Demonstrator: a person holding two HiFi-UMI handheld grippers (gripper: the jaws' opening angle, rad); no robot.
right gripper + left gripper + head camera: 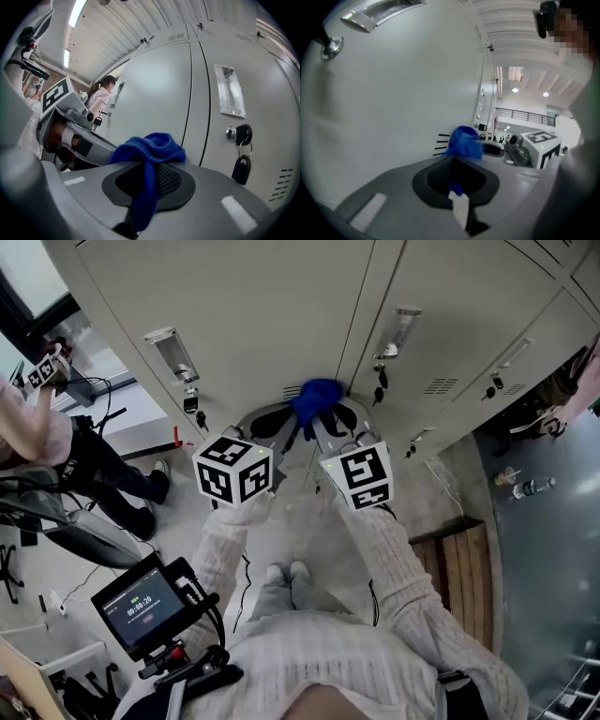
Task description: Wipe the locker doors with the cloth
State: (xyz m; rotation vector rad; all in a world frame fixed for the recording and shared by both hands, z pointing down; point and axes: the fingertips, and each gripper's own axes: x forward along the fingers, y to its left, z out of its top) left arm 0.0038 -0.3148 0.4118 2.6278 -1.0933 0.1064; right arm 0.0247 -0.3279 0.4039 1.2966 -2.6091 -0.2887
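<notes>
Nearby, keys (pixel 379 392) flank cloth (pixel 316 399) (left gripper (pixel 462 156), right gripper (pixel 150 161) clamp it).

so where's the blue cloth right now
Head view, top centre: the blue cloth is bunched at the seam between two locker doors, pinched by the tongs of the left gripper and right gripper.

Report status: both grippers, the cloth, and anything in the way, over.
Both shut on the blue cloth: left gripper, right gripper. Cloth bunched at the locker doors, near their seam. Keys hang on both sides.
</notes>
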